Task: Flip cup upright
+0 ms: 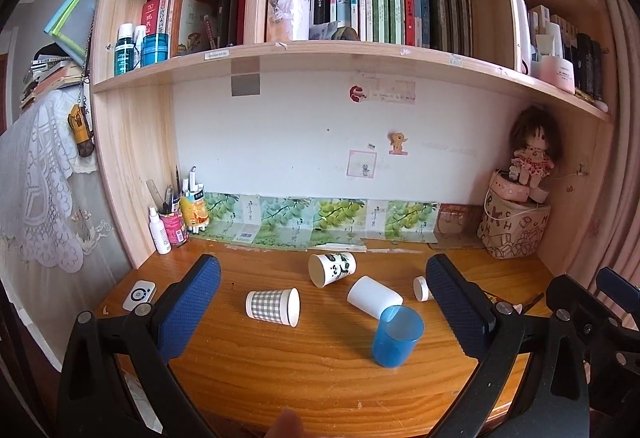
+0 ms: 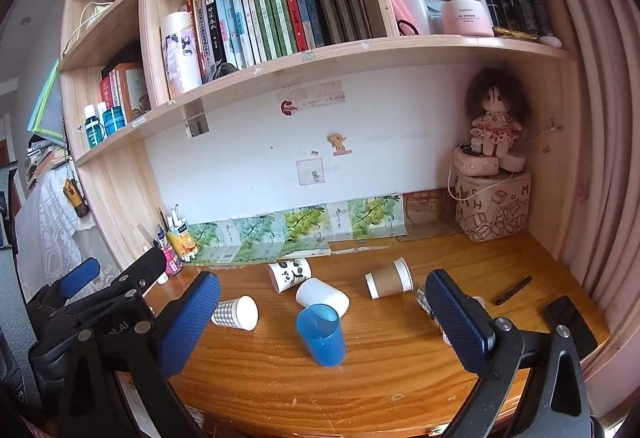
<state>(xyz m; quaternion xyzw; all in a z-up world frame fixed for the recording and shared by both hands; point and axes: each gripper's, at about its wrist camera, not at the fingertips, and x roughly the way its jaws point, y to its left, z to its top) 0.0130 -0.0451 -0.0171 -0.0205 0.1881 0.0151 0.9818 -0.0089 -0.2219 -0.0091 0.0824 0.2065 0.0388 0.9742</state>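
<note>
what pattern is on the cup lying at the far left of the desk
Grey-and-white gingham check on the checked cup; clearest in the left wrist view.

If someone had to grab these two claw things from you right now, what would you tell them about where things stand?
Left gripper: open, holding nothing, raised above the desk.
Right gripper: open, holding nothing.
Blue cup stands upright near the front.
On their sides: checked cup, panda cup, white cup, which touches the blue one, and brown sleeved cup.
Left: stand up those four. The checked cup lies toward the left gripper's side, the brown one toward the right's.
</note>
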